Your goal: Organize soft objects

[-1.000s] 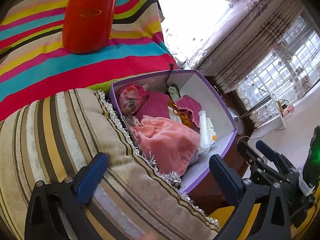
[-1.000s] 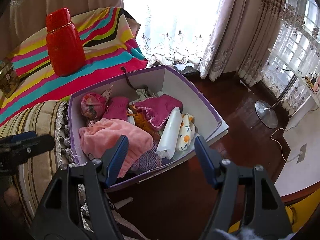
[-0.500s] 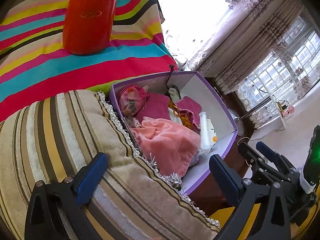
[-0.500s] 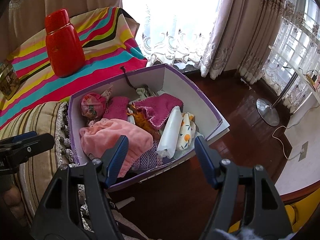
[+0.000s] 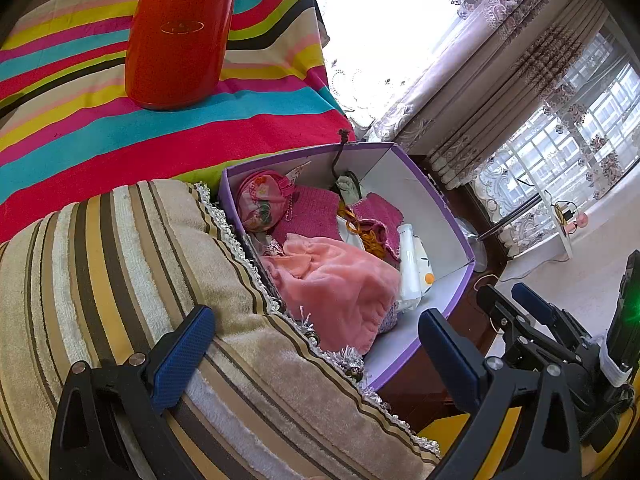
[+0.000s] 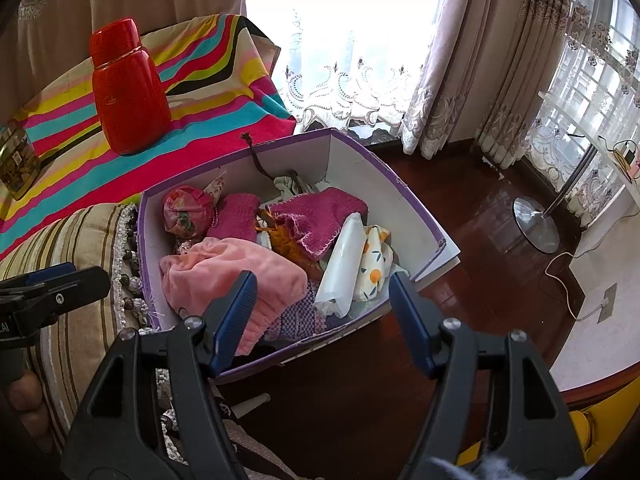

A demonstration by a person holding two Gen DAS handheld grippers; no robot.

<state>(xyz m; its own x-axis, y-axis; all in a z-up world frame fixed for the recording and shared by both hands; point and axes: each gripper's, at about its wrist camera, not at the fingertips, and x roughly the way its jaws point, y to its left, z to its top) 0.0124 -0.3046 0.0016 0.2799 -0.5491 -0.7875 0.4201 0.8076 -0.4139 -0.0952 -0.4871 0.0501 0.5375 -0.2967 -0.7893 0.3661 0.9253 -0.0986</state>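
Observation:
A white box with purple edges (image 5: 440,208) (image 6: 400,184) holds the soft things: a pink fleece cloth (image 5: 340,280) (image 6: 224,264), magenta knitwear (image 5: 312,212) (image 6: 320,216), a round floral pouch (image 5: 260,200) (image 6: 186,210), a white roll (image 6: 344,260) and an orange-print cloth (image 6: 374,268). A striped cushion (image 5: 120,260) (image 6: 80,240) lies against the box's left side. My left gripper (image 5: 316,356) is open above the cushion's near corner and grips nothing. My right gripper (image 6: 322,316) is open above the box's near edge, with nothing between its pads.
A red flask (image 5: 180,32) (image 6: 128,88) stands on a bright striped cloth (image 5: 80,128) behind the cushion, with a tin (image 6: 16,164) at the far left. The dark wooden surface (image 6: 360,392) runs right of the box, with a lamp base (image 6: 536,224) and curtains beyond.

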